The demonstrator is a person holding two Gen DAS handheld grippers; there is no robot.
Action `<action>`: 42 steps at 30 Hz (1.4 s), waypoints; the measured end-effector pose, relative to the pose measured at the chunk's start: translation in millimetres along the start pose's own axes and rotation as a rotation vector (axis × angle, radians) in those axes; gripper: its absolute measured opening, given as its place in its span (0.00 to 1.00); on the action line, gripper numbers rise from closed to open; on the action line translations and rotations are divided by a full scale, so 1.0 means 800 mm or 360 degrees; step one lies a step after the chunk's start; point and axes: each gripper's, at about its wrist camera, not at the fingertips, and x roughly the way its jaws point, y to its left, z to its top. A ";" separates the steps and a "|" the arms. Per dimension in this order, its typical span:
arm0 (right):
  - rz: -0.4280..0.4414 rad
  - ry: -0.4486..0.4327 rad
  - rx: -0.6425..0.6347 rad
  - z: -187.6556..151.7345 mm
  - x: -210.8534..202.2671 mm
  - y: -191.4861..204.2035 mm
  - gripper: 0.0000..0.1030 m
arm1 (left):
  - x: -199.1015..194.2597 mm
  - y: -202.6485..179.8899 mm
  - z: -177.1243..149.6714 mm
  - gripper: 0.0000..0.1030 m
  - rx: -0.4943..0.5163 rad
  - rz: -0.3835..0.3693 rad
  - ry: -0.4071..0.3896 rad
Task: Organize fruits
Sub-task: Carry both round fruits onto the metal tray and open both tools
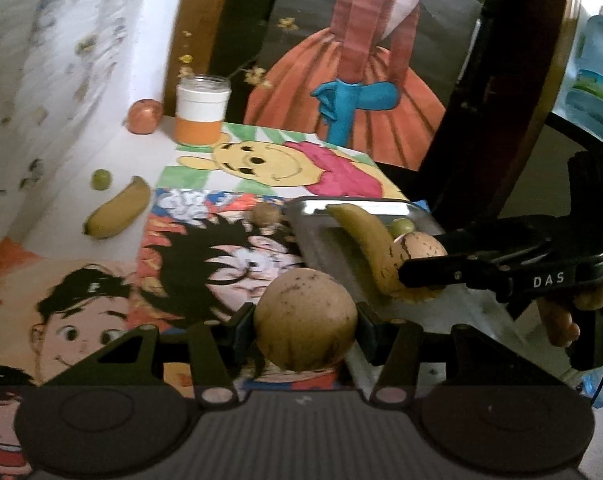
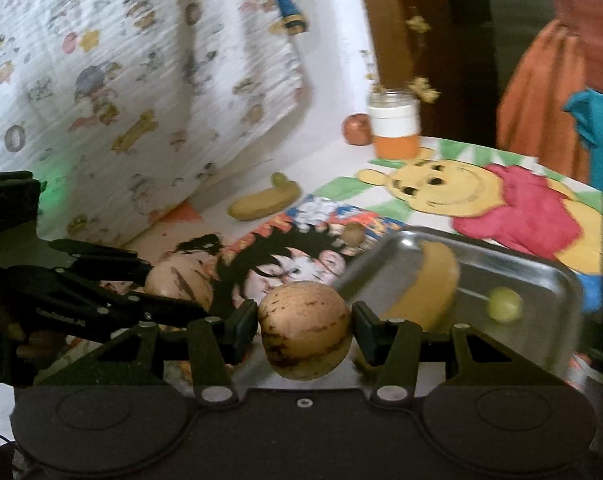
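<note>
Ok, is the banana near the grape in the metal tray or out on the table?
In the tray: that banana lies inside the metal tray's rim, beside the green grape. A second banana lies on the table.

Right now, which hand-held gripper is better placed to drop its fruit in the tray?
Right hand-held gripper: its round fruit hangs at the metal tray rim; the left one's fruit is over the cartoon mat.
</note>
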 end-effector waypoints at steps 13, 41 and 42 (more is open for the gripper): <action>-0.0298 -0.0063 0.0171 -0.064 -0.069 -0.004 0.52 | 0.024 -0.064 -0.006 0.56 0.0102 -0.0151 0.0062; -0.0499 -0.0059 0.0389 -0.105 -0.084 0.004 0.52 | 0.049 -0.086 -0.026 0.56 0.0127 -0.0106 0.0212; -0.0500 -0.0063 0.0395 -0.106 -0.085 0.004 0.52 | 0.049 -0.086 -0.026 0.56 0.0125 -0.0106 0.0215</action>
